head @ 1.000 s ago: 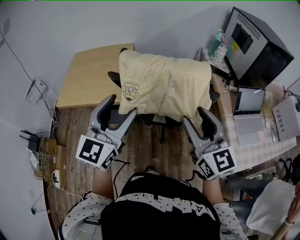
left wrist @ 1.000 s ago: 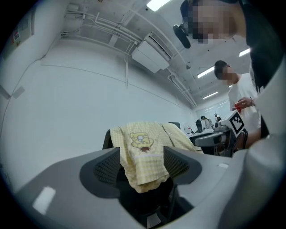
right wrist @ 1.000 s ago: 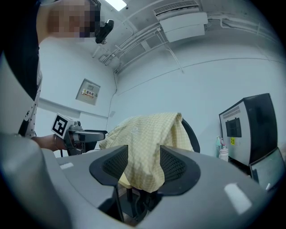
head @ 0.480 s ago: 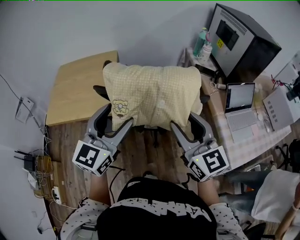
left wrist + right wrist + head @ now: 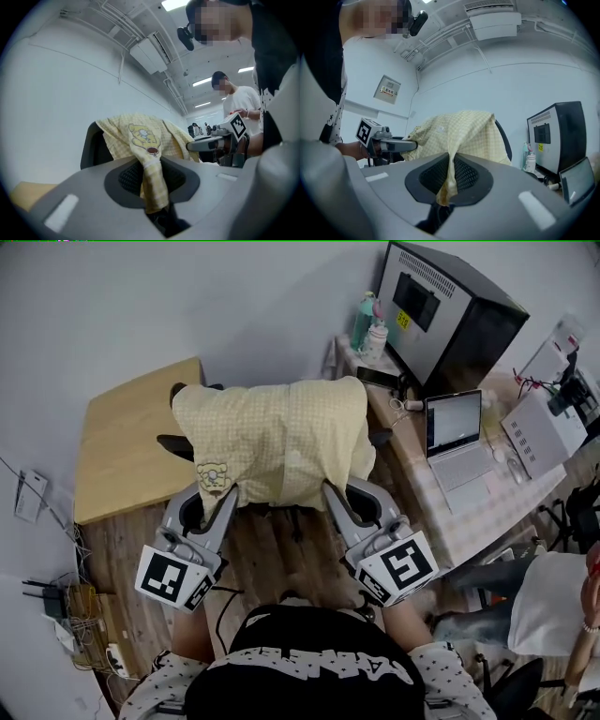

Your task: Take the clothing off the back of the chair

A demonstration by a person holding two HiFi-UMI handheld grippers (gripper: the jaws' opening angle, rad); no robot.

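Observation:
A yellow checked garment [image 5: 277, 442] with a bear patch hangs over the back of a black chair [image 5: 174, 444]. My left gripper [image 5: 216, 504] is at the garment's lower left hem. Its jaws are closing, and the patch corner [image 5: 146, 154] is pinched between them in the left gripper view [image 5: 151, 177]. My right gripper [image 5: 337, 498] is at the lower right hem. Its jaws are closing too, with a fold of the cloth [image 5: 459, 133] pressed between its pads [image 5: 450, 177]. Both grippers point level at the chair back.
A wooden table [image 5: 122, 456] stands behind the chair at the left. At the right is a desk with a laptop [image 5: 459, 442], bottles [image 5: 367, 329] and a black case [image 5: 450, 306]. A person [image 5: 553, 615] sits at the lower right. Cables [image 5: 56, 615] lie on the floor at the left.
Both grippers moved forward onto the garment's lower edge. Their jaws, wide open before, have come together on the cloth. The garment still hangs on the chair.

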